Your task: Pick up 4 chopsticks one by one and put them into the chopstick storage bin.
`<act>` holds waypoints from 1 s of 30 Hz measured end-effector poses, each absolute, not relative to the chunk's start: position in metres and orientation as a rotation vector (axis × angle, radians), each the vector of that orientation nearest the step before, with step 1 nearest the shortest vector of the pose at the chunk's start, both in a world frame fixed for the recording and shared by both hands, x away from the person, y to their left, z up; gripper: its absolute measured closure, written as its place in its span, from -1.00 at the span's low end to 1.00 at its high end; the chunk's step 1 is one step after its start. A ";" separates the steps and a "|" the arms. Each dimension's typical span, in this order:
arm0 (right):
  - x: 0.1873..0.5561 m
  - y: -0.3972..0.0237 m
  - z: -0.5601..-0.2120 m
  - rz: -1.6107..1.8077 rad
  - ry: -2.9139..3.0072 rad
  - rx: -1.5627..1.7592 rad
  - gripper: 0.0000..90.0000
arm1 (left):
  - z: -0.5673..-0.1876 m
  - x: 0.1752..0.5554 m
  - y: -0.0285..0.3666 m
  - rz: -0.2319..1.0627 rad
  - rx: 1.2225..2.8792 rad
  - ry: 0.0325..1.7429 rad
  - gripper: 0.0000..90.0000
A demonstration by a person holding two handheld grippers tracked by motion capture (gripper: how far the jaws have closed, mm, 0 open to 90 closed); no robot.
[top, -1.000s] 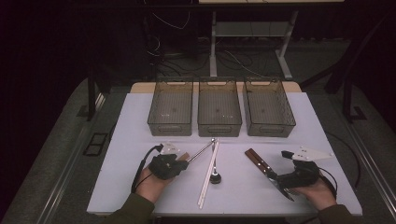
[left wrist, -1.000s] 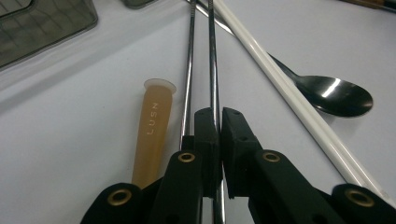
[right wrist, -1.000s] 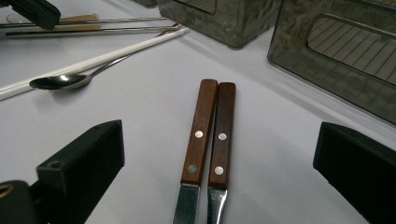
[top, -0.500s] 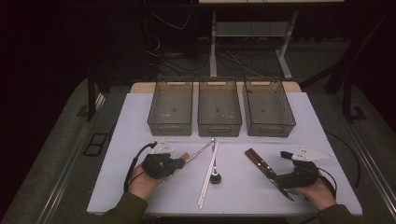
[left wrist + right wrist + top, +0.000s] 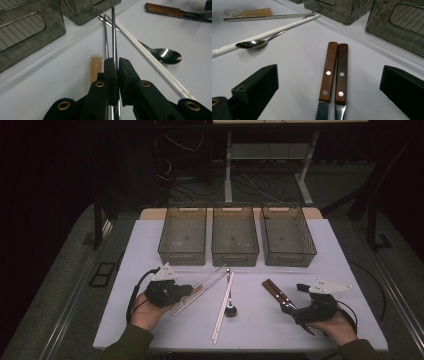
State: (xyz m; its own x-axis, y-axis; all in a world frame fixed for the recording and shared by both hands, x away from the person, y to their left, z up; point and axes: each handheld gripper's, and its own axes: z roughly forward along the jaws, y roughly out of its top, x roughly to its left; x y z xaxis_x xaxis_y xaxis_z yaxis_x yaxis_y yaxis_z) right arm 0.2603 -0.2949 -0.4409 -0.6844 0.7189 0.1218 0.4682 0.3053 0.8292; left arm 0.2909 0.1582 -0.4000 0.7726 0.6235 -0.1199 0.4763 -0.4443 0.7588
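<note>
Left claw [image 5: 117, 65] is clenched on a metal chopstick [image 5: 114, 32], which runs up between its two black pads and on toward the bins; its near end is hidden under the claw body, and its far tip is cut off at the top edge of the left gripper view. A second metal chopstick [image 5: 105, 37] lies just beside the held one, and whether the pads also catch it cannot be told, since the claw covers its lower part. From the high view the left claw [image 5: 186, 290] sits well to the left of the spoon [image 5: 230, 309], with the held chopstick slanting from it toward the middle bin [image 5: 235, 256].

A tan plastic piece [image 5: 95, 67] lies just left of the held chopstick; its lower end is hidden by the claw, and what it is stays hard to make out.

A pair of white chopsticks [image 5: 223, 306] lies just left of the spoon, crossing its handle in the left gripper view.

Right claw [image 5: 329, 90] stands released, jaws wide apart on either side of two wooden-handled knives [image 5: 335, 72] resting on the white bench [image 5: 260, 330], well right of the spoon. Their blades are cut off at the bottom edge of the right gripper view, and in the high view the right claw [image 5: 300, 312] covers them.
</note>
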 end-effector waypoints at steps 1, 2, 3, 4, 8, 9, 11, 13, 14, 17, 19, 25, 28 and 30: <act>0.261 -0.295 -0.441 1.320 2.305 1.077 -0.95 | -0.399 0.292 0.159 0.219 2.117 0.818 0.89; 0.261 -0.295 -0.441 1.320 2.305 1.077 -0.95 | -0.399 0.292 0.160 0.220 2.116 0.821 0.89; 0.260 -0.295 -0.441 1.319 2.306 1.081 -0.95 | -0.398 0.293 0.161 0.220 2.110 0.824 0.89; 0.260 -0.294 -0.441 1.323 2.305 1.082 -0.95 | -0.398 0.294 0.162 0.223 2.110 0.825 0.89; 0.259 -0.295 -0.440 1.324 2.305 1.079 -0.95 | -0.397 0.297 0.166 0.230 2.088 0.842 0.89; 0.259 -0.295 -0.440 1.324 2.305 1.079 -0.95 | -0.397 0.298 0.167 0.234 2.083 0.848 0.89; 0.259 -0.294 -0.440 1.324 2.306 1.079 -0.95 | -0.397 0.298 0.168 0.235 2.072 0.853 0.89; 0.259 -0.294 -0.441 1.322 2.306 1.078 -0.95 | -0.396 0.299 0.170 0.242 2.065 0.858 0.89; 0.259 -0.294 -0.441 1.321 2.305 1.079 -0.95 | -0.396 0.299 0.171 0.244 2.060 0.861 0.89; 0.260 -0.294 -0.441 1.320 2.305 1.079 -0.95 | -0.395 0.299 0.175 0.254 2.045 0.871 0.89; 0.260 -0.295 -0.441 1.312 2.307 1.078 -0.95 | -0.395 0.300 0.178 0.261 2.036 0.884 0.88; 0.260 -0.295 -0.441 1.314 2.308 1.080 -0.95 | -0.395 0.302 0.187 0.284 2.012 0.917 0.88; 0.260 -0.295 -0.441 1.315 2.307 1.080 -0.95 | -0.395 0.303 0.192 0.300 2.002 0.936 0.88; 0.260 -0.295 -0.441 1.318 2.305 1.081 -0.95 | -0.395 0.304 0.195 0.307 1.994 0.948 0.88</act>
State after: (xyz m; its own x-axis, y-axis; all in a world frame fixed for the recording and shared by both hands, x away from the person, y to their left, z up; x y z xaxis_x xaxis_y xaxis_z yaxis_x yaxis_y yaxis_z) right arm 0.2599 -0.2950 -0.4406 -0.6834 0.7198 0.1219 0.4704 0.3064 0.8276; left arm 0.3037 0.1948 -0.3949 0.6782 0.7219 -0.1377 0.5042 -0.3207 0.8018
